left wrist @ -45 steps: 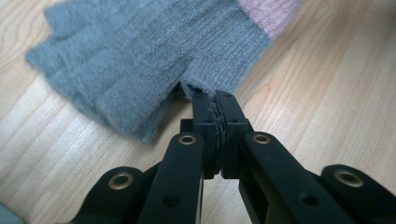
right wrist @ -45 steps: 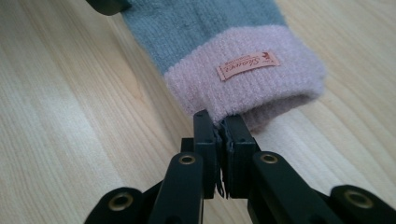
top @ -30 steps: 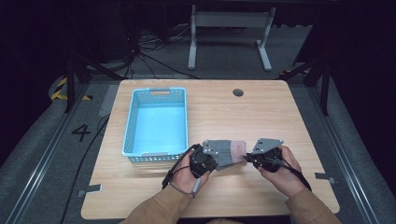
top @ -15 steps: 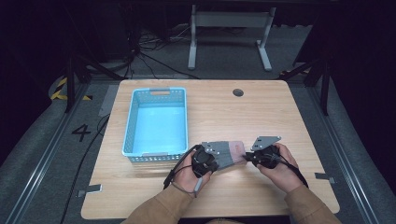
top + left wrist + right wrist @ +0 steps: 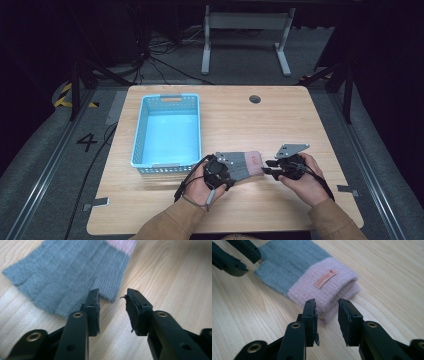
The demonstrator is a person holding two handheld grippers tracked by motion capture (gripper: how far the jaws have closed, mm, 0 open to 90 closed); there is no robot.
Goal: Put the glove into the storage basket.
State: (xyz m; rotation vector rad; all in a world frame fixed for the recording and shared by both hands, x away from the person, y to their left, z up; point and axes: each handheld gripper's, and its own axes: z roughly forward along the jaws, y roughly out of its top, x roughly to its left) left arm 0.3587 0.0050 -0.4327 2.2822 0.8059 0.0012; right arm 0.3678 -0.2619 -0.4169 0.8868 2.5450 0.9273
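A knitted woollen glove, grey with a pale pink cuff [image 5: 243,163], lay flat on the light wooden tabletop [image 5: 280,120] near the person's edge, just to the right of the near end of a light blue perforated plastic basket [image 5: 169,131] that stood on the left half of the tabletop. In the high view the left gripper [image 5: 218,173] sat over the grey end of the glove, held in the person's left hand [image 5: 200,185], while the right gripper [image 5: 270,167], held in the right hand [image 5: 301,180], pointed at the pink cuff from the right, with its grey three-cornered plate on top. In the left gripper view the left gripper [image 5: 112,305] had its black fingers [image 5: 92,310] released, parted with bare wood showing between them, and their tips stood just at the edge of the glove's grey finger end [image 5: 70,277] without pinching it. In the right gripper view the right gripper [image 5: 327,315] likewise had its fingers [image 5: 310,315] spread apart, close in front of the folded pink cuff [image 5: 329,287], which bore a small pinkish-orange label; whether the tips touched the wool could not be told. The left gripper [image 5: 234,255] appeared farther off at the glove's grey end.
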